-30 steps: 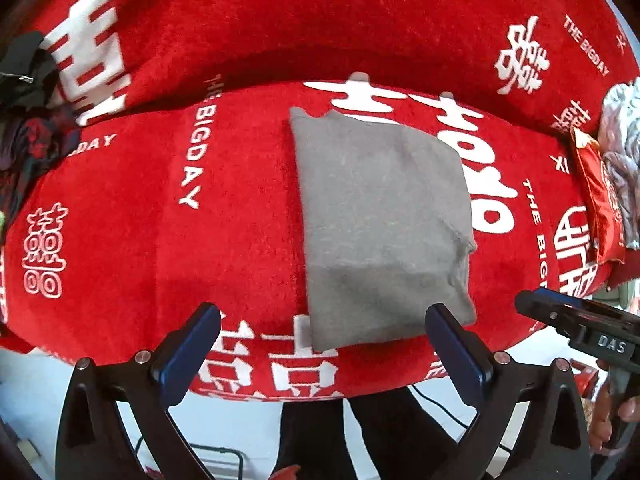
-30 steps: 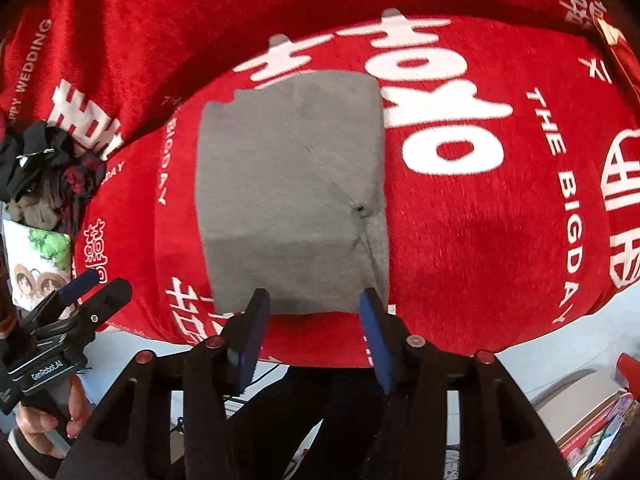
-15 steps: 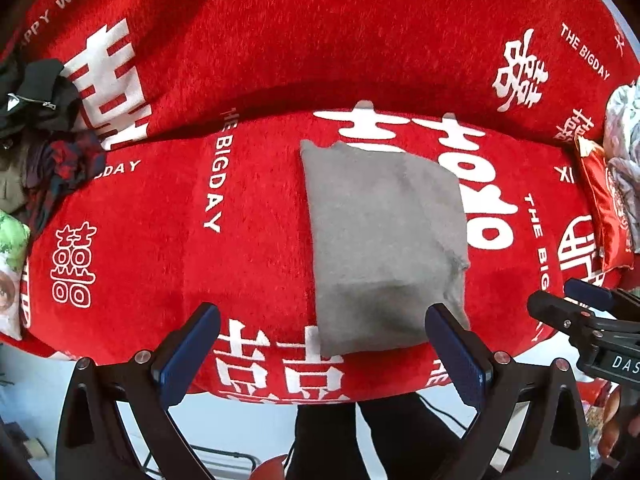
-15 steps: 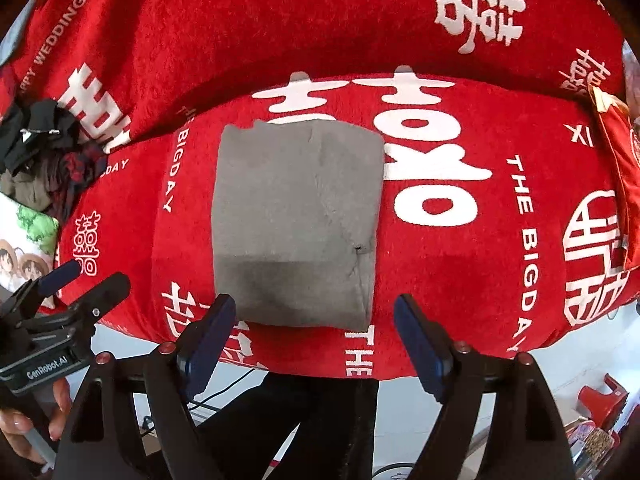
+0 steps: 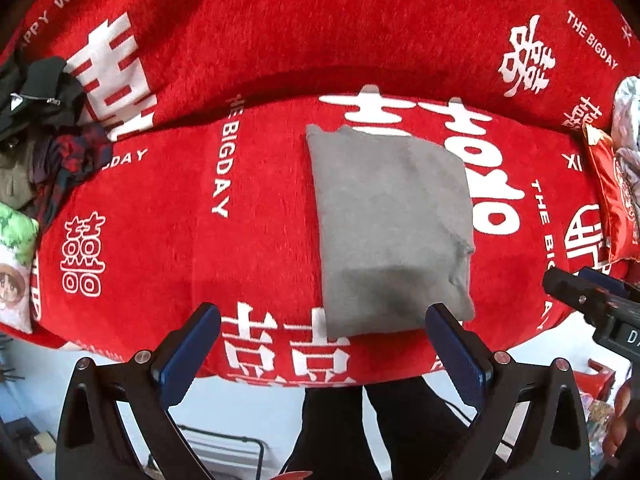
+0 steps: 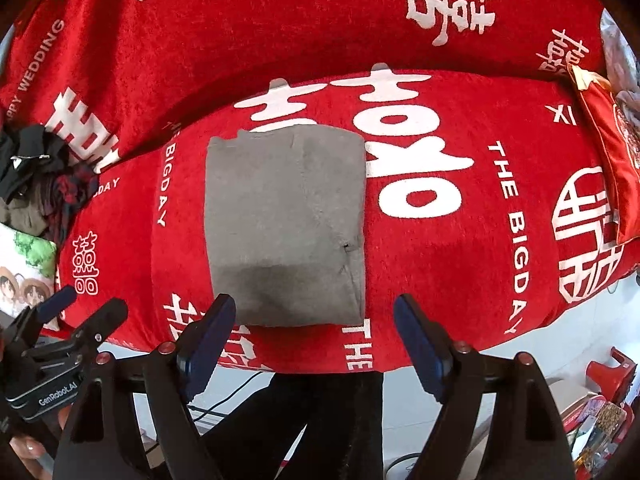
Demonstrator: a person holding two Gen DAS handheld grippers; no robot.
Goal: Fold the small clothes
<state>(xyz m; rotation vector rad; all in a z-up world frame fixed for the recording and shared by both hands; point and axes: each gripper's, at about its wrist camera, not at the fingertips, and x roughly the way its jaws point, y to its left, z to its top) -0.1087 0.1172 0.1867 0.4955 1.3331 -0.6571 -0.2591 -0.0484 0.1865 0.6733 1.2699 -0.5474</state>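
A grey garment (image 5: pixel 390 228), folded into a neat rectangle, lies flat on the red sofa cover (image 5: pixel 248 208); it also shows in the right wrist view (image 6: pixel 286 224). My left gripper (image 5: pixel 320 350) is open and empty, held back off the sofa's front edge, below the garment's near edge. My right gripper (image 6: pixel 312 340) is open and empty too, just in front of the garment's near edge. Each gripper shows at the edge of the other's view: the right one (image 5: pixel 592 304), the left one (image 6: pixel 68 320).
A pile of dark unfolded clothes (image 5: pixel 44 136) lies at the sofa's left end, beside a cartoon-print cushion (image 5: pixel 14 268). A red cushion (image 6: pixel 608 152) and a pale cloth (image 5: pixel 626 120) sit at the right end. My legs (image 6: pixel 312 420) and the floor are below.
Both grippers have drawn back from the folded garment toward me. The right gripper's jaws have opened wide. The garment has stayed put.
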